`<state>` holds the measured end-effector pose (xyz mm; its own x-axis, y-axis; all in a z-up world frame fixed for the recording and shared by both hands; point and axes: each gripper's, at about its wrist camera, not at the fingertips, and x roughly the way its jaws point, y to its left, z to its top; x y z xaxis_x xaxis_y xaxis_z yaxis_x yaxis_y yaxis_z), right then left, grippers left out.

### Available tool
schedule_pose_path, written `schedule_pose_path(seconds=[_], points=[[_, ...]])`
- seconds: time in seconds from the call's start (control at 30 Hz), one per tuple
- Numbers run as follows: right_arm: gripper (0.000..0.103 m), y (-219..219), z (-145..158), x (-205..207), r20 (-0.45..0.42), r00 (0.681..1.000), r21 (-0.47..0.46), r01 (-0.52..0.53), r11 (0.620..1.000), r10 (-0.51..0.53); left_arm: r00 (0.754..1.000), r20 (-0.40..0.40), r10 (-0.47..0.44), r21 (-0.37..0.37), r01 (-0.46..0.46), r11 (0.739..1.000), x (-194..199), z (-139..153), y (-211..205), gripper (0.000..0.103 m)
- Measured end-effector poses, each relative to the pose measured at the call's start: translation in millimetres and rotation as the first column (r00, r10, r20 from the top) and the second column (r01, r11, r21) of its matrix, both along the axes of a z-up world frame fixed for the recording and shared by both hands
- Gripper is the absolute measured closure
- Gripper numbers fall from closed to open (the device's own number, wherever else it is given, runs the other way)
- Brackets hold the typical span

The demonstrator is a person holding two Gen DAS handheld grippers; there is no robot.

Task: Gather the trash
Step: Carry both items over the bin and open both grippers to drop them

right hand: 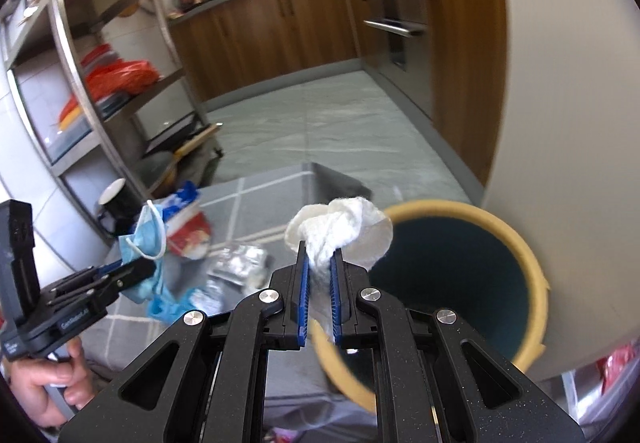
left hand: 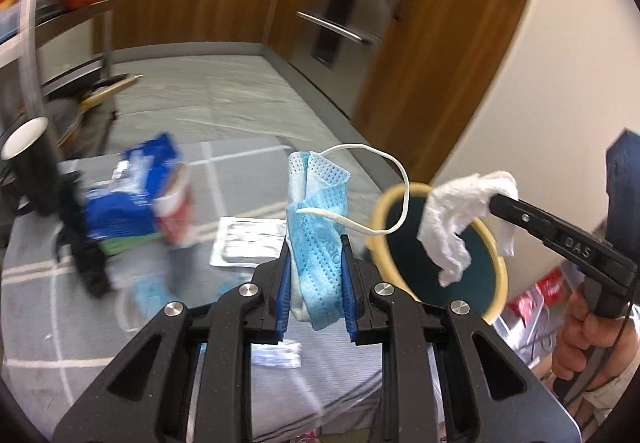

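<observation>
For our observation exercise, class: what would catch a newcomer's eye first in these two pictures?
A blue face mask hangs pinched in the left gripper, its white ear loop curling out. Beside it, the right gripper clamps a crumpled white tissue just at the rim of a yellow-rimmed bin with a dark inside. Behind, blurred packaging litters the grey checked tablecloth.

Left tongs [left hand: 316,283] — matte black speckled plastic, angular linkage arms with triangular cut-outs, round silver screw heads at pivots, ribbed blue pads [left hand: 283,299] inside fingers. Right tongs [right hand: 320,295] — same build, same blue pads; seen from left camera, white embossed lettering on black finger, thin black cable by handle. Pale sleeve edge at wrist.
</observation>
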<state>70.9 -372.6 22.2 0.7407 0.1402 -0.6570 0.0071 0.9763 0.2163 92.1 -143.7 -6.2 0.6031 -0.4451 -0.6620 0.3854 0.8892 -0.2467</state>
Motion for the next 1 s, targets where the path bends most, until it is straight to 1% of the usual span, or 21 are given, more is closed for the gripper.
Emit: schedule_pose_path(seconds=[0.17, 0.27, 0.47, 0.57, 0.7, 0.77, 0.83, 0.9, 0.97, 1.0], points=[[0.092, -21, -14, -1, -0.049, 0.997, 0.012, 0.059, 0.998, -0.059, 0.996, -0.018, -0.082, 0.050, 0.083, 0.995, 2, -14, -47, 0.083], [0.092, -26, -21, -1, -0.071, 0.994, 0.004, 0.083, 0.997, -0.082, 0.992, -0.034, -0.125, 0.064, 0.127, 0.990, 10, -22, -72, 0.083], [0.092, -34, -36, 1, -0.137, 0.984, -0.017, 0.111, 0.994, -0.112, 0.982, -0.089, -0.169, 0.072, 0.175, 0.982, 26, -39, -116, 0.083], [0.092, -39, -45, 4, -0.179, 0.976, -0.008, 0.127, 0.992, -0.126, 0.978, -0.107, -0.180, 0.078, 0.189, 0.979, 33, -46, -133, 0.083], [0.087, -49, -55, 3, -0.224, 0.963, 0.007, 0.155, 0.988, -0.149, 0.972, -0.135, -0.192, 0.074, 0.203, 0.976, 38, -55, -146, 0.083], [0.080, -52, -57, 3, -0.233, 0.960, 0.011, 0.163, 0.987, -0.156, 0.968, -0.144, -0.204, 0.078, 0.217, 0.973, 38, -60, -150, 0.082], [0.078, -54, -59, 3, -0.242, 0.957, 0.010, 0.165, 0.986, -0.158, 0.966, -0.151, -0.211, 0.083, 0.225, 0.971, 38, -65, -151, 0.082], [0.075, -57, -62, 2, -0.250, 0.954, 0.009, 0.170, 0.985, -0.162, 0.963, -0.161, -0.214, 0.082, 0.229, 0.970, 39, -68, -153, 0.078], [0.067, -61, -64, 1, -0.259, 0.951, 0.006, 0.180, 0.984, -0.172, 0.962, -0.161, -0.220, 0.088, 0.235, 0.968, 39, -70, -154, 0.070], [0.065, -62, -64, 0, -0.260, 0.950, 0.007, 0.184, 0.983, -0.176, 0.962, -0.160, -0.220, 0.092, 0.236, 0.967, 38, -71, -154, 0.067]])
